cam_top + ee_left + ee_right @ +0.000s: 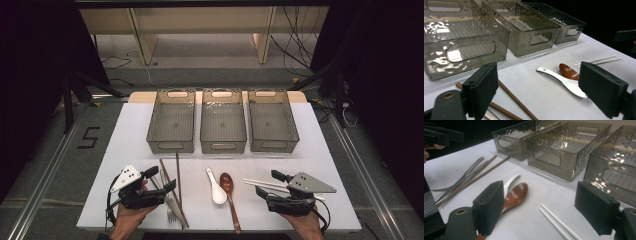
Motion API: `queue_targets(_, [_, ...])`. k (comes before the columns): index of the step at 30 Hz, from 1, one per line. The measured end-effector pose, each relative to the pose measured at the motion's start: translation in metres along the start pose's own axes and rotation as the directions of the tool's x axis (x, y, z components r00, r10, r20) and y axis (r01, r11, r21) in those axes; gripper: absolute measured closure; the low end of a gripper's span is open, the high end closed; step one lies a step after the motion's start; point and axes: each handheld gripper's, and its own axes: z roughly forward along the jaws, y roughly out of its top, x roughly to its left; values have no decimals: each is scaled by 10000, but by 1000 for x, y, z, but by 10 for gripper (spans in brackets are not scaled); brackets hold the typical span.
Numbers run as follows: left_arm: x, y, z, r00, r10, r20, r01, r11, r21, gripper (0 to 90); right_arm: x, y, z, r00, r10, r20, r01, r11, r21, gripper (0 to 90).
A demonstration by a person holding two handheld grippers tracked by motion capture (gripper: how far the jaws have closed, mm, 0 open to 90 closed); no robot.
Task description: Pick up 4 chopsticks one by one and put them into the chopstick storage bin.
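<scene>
My left gripper (161, 179) rests open at the table's near left, nothing between its jaws; in its own view the left gripper (541, 83) looks over the cutlery. Just right of it lie two brown chopsticks (178, 177) (516, 100) and a metal fork (172, 209). A white soup spoon (216, 187) (564, 80) and a brown wooden spoon (229, 192) (515, 196) lie side by side in the middle. My right gripper (270, 184) (544, 203) is open at the near right, over a pair of white chopsticks (265, 185) (556, 222).
Three clear grey bins stand in a row at the back of the white table: left bin (170, 145), middle bin (223, 146), right bin (274, 145). None holds anything. The table's front edge (220, 229) runs just before the hands.
</scene>
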Motion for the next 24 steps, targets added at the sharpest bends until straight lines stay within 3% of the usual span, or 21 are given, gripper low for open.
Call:
queue_targets(10, [1, 0, -1, 10000, -57, -4, 57, 10000, -43, 158, -1, 6, 2, 9994, -293, -161, 301, 9982, 524, 254])
queue_targets(17, [1, 0, 0, 10000, -87, 5, 87, 10000, 1, 158, -11, 24, -2, 9958, -881, -231, 904, 9870, 1329, 266])
queue_targets(21, [1, 0, 0, 10000, -95, -16, 95, 9999, 33, 158, -17, 36, -2, 9914, -1224, -465, 1296, 9681, 2147, 275])
queue_targets(22, [1, 0, 0, 10000, -95, -16, 95, 9999, 33, 158, -17, 36, -2, 9914, -1224, -465, 1296, 9681, 2147, 275])
queue_targets(23, [1, 0, 0, 10000, -97, -14, 97, 10000, 13, 158, -19, 38, -2, 9901, -1279, -584, 1383, 9603, 2424, 275])
queue_targets(24, [1, 0, 0, 9999, -109, -22, 109, 9999, 12, 158, -21, 44, -1, 9858, -1589, -547, 1680, 9374, 3049, 275])
